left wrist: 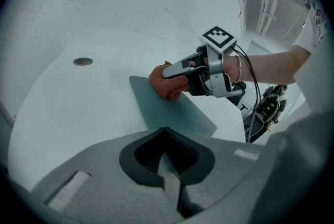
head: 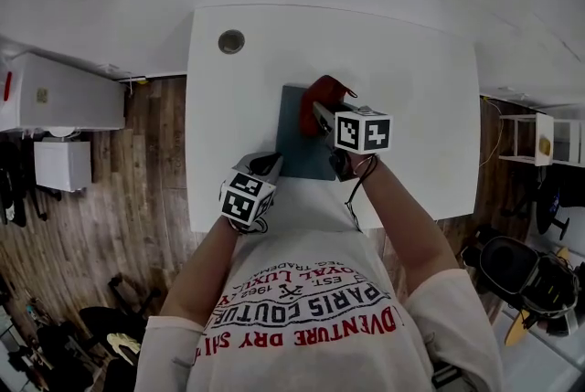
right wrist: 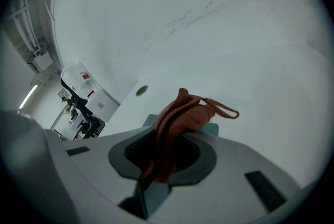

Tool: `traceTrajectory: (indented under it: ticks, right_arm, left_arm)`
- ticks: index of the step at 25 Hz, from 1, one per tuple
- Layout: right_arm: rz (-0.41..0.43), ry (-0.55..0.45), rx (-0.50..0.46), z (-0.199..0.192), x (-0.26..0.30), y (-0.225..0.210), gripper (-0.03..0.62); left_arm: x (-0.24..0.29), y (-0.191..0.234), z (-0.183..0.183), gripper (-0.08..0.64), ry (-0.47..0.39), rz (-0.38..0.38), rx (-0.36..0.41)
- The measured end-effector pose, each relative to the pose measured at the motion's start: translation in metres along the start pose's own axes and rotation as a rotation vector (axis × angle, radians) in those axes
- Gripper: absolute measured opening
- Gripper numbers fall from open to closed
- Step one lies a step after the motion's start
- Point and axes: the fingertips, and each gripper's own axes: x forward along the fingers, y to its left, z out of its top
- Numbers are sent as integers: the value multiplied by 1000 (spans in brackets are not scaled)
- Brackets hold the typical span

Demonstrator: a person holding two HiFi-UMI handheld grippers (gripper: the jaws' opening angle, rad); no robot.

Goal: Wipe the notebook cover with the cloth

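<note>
Only in left gripper view: left gripper (left wrist: 166, 165) fingers (left wrist: 170, 184) together.

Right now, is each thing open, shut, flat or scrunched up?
Notebook: closed, lying flat on the table.
Cloth: scrunched up, pressed on the notebook.
Right hand-held gripper: shut on the cloth.
Left hand-held gripper: shut, by the notebook's near corner.

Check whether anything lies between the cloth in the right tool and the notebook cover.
Nothing visible does. The right tool is shut on the cloth, which rests on the notebook near its far edge; the rest of the cover is bare. The left tool, shut and empty, sits by the near left corner.
</note>
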Motion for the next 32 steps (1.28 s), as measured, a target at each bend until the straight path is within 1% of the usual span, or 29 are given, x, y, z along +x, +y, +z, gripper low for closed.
traceTrajectory:
  ticks: [7,14,18,20,22,24,28,32]
  right_arm:
    - [-55,-21,33,-2,-21,-33,86]
    - [-140,-56,154,-6,-47,-72,84]
    - [-203,-33,146,-15,-59,-84,83]
    - [-216,-25,143,-18,-66,-84,81]
    - [-206,-26,135,-18,-73,-76,81]
    - [-169,-31,133,-16,-78,-60,81]
    - [-55,-40,134,-15,-81,-12,80]
    - [43,-7,108,-22,-66,38,81]
  left_arm:
    - [0,0,0,11,-1,-2,0]
    - [1,0,0,11,3,-8,-7]
    - [1,-1,-1,11,2,-8,-5]
    - [0,-2,-1,11,2,-8,-5]
    - [0,-2,-2,11,1,-8,-4]
    - [0,-2,-2,11,-1,-6,-1]
    - [-1,-3,-2,11,-9,9,14]
    - [-1,-3,-1,11,-13,7,15]
